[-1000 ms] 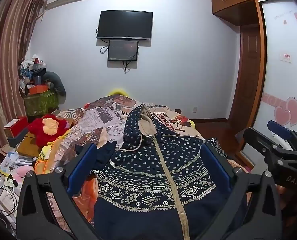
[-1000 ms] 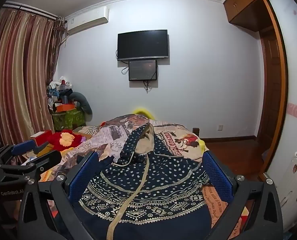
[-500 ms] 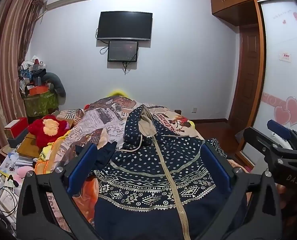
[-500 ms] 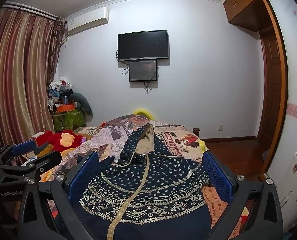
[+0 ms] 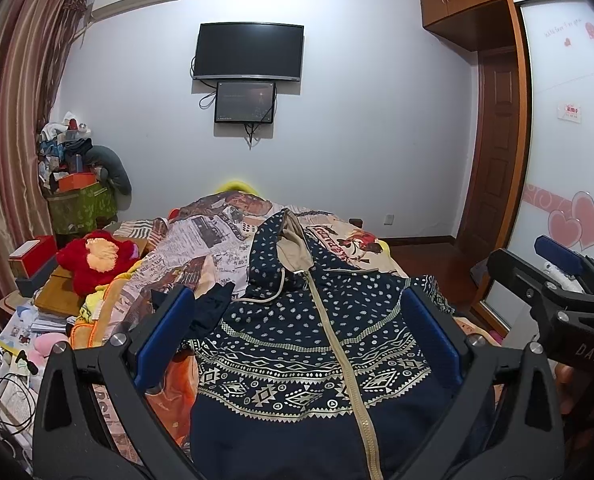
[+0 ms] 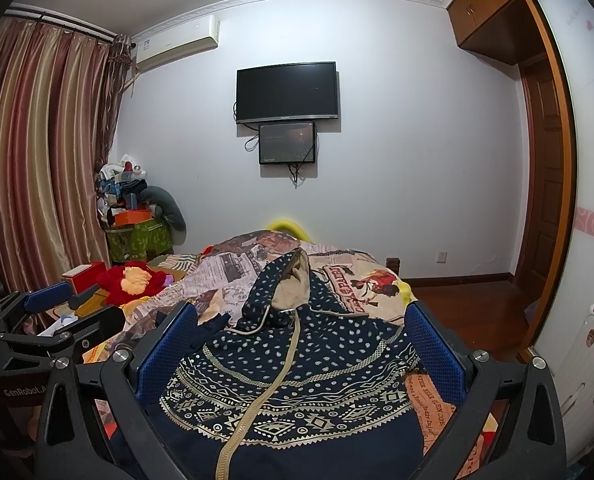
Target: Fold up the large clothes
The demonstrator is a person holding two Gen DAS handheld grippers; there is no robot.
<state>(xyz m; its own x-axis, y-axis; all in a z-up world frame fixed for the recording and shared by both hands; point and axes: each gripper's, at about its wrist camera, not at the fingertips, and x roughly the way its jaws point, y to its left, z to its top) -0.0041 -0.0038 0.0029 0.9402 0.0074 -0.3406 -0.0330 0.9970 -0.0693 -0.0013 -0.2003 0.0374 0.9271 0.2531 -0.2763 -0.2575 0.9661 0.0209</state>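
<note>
left wrist view: hoodie (image 5: 317, 344) lies flat on the bed (image 5: 201, 240), zipper running straight away, hood far. left claw (image 5: 297, 332) and right claw (image 6: 301, 344) both gape empty above its hem.

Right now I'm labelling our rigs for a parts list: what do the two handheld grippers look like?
Both match: the left gripper and right gripper have black plastic frames with triangular cut-outs and silver screw heads. Each finger carries a blue textured pad. White lettering shows on the bodies: "GenRobot" on the left one seen from the right wrist, "DAS" on the right one seen from the left wrist. No cables are visible.
</note>
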